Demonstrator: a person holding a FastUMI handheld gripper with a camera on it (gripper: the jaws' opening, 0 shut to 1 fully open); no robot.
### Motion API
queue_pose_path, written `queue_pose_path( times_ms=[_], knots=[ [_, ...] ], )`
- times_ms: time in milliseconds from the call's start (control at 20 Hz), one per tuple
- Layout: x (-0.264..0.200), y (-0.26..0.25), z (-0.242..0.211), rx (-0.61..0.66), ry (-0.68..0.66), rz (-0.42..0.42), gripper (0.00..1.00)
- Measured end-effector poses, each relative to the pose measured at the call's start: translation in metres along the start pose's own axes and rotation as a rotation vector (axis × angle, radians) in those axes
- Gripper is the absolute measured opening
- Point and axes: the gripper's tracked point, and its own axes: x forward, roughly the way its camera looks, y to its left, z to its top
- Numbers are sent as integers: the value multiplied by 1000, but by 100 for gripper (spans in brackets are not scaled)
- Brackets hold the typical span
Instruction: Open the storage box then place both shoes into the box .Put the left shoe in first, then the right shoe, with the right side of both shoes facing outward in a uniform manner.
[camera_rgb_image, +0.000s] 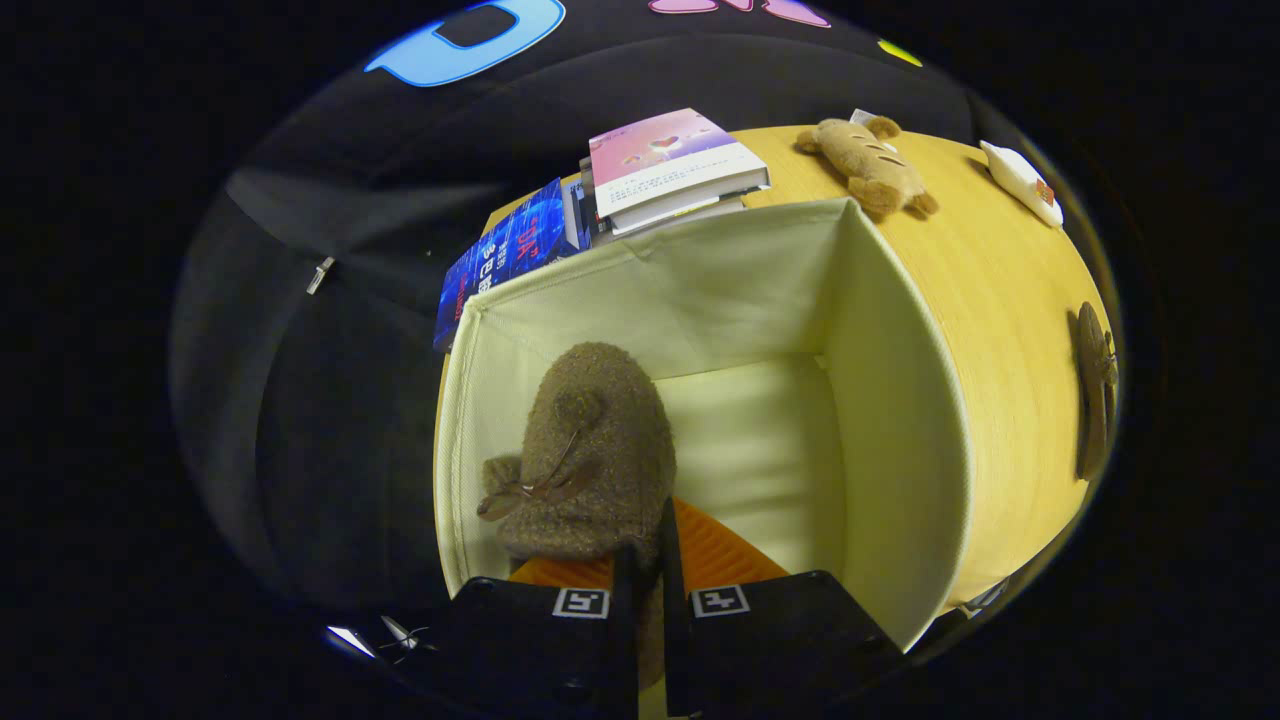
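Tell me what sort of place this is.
Likely a staged tabletop booth: a wooden table with stacked books, a plush toy and an open storage box, where the claw holds a fuzzy shoe.

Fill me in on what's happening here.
A hand-held gripper is lowering a fuzzy brown shoe into an open cream storage box. Its fingers are closed on the rear edge of the shoe, which hangs inside the box against the wall nearest the books. The rest of the box looks empty. The box stands on a wooden table, with a plush toy beyond it by the books. A brown object at the table's far side may be the other shoe, but it's too distorted to tell.
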Motion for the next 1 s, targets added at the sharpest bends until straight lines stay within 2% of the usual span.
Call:
queue_pose_path(
  times_ms=[50,150,300,600,800,1000],
  knots=[
    [2,1,-3,-3,12,5,18],
    [-3,10,-8,-9,25,46,36],
    [-17,19,-4,-43,0,95,98],
    [-89,-7,6,-212,-135,158,99],
    [-154,-61,15,-322,-267,143,99],
    [-205,-139,30,-358,-381,86,99]
  ],
)
